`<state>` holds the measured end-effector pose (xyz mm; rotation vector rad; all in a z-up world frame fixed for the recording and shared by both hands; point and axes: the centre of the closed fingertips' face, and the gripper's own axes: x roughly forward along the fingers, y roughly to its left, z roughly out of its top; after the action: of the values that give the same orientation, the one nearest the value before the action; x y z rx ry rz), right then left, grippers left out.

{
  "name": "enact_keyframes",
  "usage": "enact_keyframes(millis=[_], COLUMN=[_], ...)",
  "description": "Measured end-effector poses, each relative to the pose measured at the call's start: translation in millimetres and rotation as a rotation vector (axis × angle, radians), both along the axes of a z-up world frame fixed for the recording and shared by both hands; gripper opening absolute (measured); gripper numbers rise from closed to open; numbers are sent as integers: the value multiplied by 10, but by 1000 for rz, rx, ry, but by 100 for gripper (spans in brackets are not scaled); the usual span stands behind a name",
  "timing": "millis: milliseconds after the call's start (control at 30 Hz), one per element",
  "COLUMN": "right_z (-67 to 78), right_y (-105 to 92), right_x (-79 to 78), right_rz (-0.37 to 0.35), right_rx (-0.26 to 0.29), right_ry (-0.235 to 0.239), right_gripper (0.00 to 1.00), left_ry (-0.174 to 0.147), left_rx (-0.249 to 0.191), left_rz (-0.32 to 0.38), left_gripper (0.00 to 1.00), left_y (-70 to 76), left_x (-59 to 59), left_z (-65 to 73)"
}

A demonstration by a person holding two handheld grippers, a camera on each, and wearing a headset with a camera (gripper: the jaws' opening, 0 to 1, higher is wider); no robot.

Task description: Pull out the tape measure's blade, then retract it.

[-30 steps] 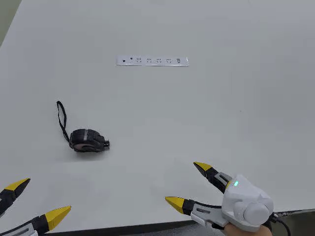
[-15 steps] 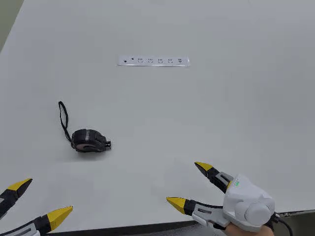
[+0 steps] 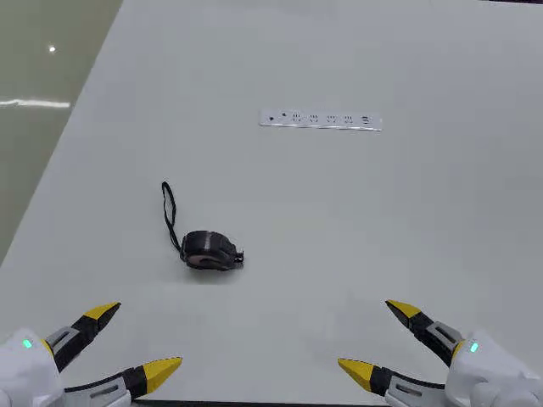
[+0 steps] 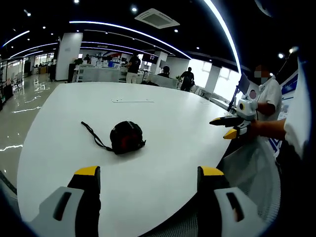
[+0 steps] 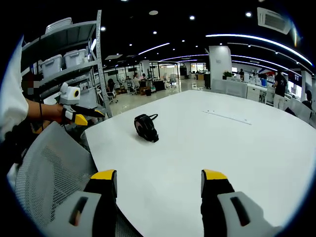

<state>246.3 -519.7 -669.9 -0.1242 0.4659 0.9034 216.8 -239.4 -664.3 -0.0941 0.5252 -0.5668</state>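
The tape measure (image 3: 210, 251) lies on the desk (image 3: 356, 220), left of the frame's centre and well apart from both grippers. The left gripper (image 3: 136, 339) and right gripper (image 3: 377, 337), low in the frame, have fingers wide and empty. The case looks hard and smooth, so I would clamp its flat sides and pull the blade tip (image 3: 240, 254).

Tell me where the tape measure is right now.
In the head view the tape measure lies on the white table, left of centre, ahead of the left claw and nearer than the power strip.
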Motion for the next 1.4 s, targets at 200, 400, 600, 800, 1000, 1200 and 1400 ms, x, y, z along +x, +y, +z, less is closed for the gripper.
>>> enact_keyframes(millis=[200,400,600,800,1000,1200,1400], right_z=[-8,-12,-47,-22,-47,-100,-136], right_y=[53,119,186,279,336,383,441], right_x=[28,88,116,139,196,250,282], right_rz=[35,62,108,158,187,215,256], right_rx=[-4,1,-19,14,1,4,-3], right_ry=[-4,-6,-10,-5,-12,-5,0], right_gripper=[68,68,66,66,65,64,63], left_ry=[-8,3,4,-6,-9,-29,-28], left_rx=[11,32,37,87,107,129,147], left_rz=[-17,-38,-68,-127,-163,-210,-248], left_gripper=[78,77,77,75,74,73,73], left_y=[49,57,34,15,28,15,-7], left_x=[71,126,194,284,367,458,535], left_z=[-12,-54,-48,-64,-85,-79,-119])
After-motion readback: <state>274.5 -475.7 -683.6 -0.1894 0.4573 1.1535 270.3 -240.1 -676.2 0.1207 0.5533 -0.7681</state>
